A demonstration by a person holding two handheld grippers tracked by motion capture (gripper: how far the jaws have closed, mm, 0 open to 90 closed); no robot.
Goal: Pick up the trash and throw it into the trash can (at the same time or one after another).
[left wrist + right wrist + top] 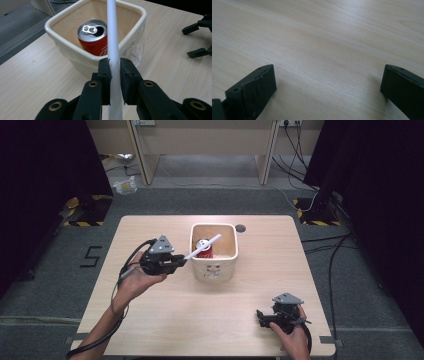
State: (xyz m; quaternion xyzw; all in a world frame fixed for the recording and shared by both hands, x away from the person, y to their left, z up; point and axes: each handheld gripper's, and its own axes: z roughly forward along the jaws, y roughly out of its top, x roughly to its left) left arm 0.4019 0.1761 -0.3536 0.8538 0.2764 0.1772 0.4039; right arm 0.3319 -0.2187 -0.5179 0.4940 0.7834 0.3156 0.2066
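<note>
A white straw is pinched between the jaws of my left gripper, which is shut on it. The straw slants up over a cream square tub at the table's middle. Inside the tub stands a red drinks can with an opened silver top. The straw's far end hangs above the tub, to the right of the can's top. My right gripper rests open low over bare wood near the front right, nothing between its jaws.
The wooden table has a round cable hole behind the tub. Black curtains flank both sides, and cables run along the floor to the right. In the left gripper view the right gripper's jaws lie at the far right.
</note>
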